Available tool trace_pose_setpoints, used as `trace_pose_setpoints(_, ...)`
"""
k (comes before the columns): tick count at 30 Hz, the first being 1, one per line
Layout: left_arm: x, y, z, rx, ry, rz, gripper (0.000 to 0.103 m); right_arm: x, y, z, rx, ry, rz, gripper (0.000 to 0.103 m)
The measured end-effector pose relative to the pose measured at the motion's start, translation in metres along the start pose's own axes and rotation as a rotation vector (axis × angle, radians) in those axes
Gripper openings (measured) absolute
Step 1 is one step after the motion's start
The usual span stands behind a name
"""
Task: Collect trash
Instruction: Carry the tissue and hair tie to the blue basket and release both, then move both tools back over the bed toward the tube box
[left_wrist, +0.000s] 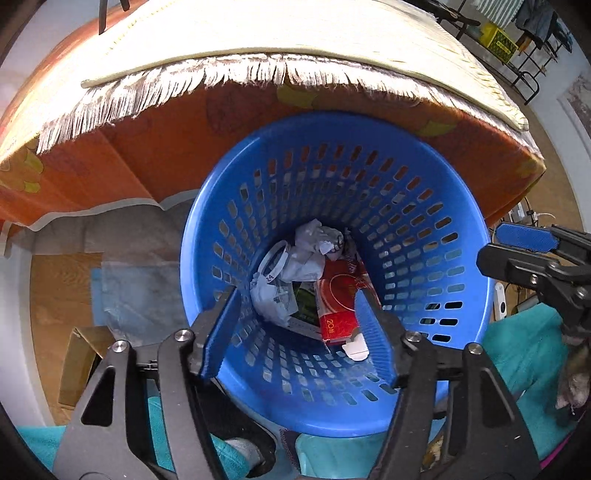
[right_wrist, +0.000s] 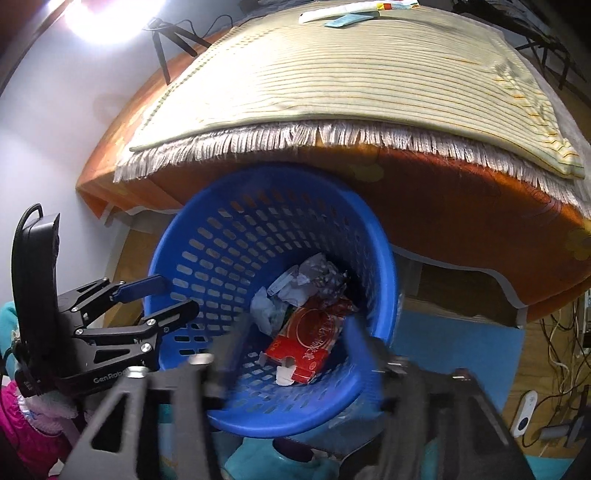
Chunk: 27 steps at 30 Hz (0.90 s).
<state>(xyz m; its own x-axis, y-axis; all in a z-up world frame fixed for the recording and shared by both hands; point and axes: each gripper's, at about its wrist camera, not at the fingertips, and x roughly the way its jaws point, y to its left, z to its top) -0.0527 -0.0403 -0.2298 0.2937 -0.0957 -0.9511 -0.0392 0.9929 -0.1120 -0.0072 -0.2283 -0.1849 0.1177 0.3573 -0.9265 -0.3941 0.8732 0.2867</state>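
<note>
A blue perforated basket (left_wrist: 424, 192) (right_wrist: 207, 236) stands on the floor against the bed. In it lie crumpled white paper (left_wrist: 306, 254) (right_wrist: 291, 291), a red carton (left_wrist: 338, 306) (right_wrist: 314, 339) and other scraps. My left gripper (left_wrist: 297, 295) hangs open above the basket's mouth with nothing between its blue pads (left_wrist: 221, 332); the right wrist view shows it (right_wrist: 179, 295) at the basket's left rim. My right gripper (right_wrist: 299, 321) is blurred, its fingers spread wide over the carton and empty. In the left wrist view it (left_wrist: 487, 245) is open at the basket's right rim.
The bed has an orange sheet (left_wrist: 147, 155) and a striped, fringed blanket (right_wrist: 332, 81) overhanging behind the basket. A cardboard box (left_wrist: 81, 362) sits on the floor at left. Cables and a white device (right_wrist: 524, 413) lie at right. Teal cloth (left_wrist: 524, 347) is below.
</note>
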Motion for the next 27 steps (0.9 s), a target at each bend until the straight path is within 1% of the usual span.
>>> trace_pose_setpoints(4, 0.0, 0.0, 0.001, -0.002, -0.003, 0.005, 0.072, 0.001, 0.0, 0.001, 0.006, 0.012, -0.004, 0.084)
trace_pose_setpoints(10, 0.001, 0.003, 0.003, -0.01, 0.0, 0.009, 0.072, 0.003, -0.005, 0.001, 0.026, 0.028, -0.009, 0.086)
trace_pose_setpoints(14, 0.0, 0.003, 0.006, -0.018, 0.007, 0.009, 0.072, 0.0, -0.007, 0.002, 0.034, 0.019, -0.015, 0.086)
trace_pose_setpoints(20, -0.007, 0.001, 0.012, -0.026, -0.004, -0.004, 0.072, -0.014, -0.008, 0.012, 0.008, -0.02, -0.019, 0.086)
trace_pose_setpoints(27, -0.019, -0.001, 0.031, -0.03, -0.03, -0.024, 0.072, -0.041, -0.016, 0.043, -0.038, -0.096, -0.03, 0.086)
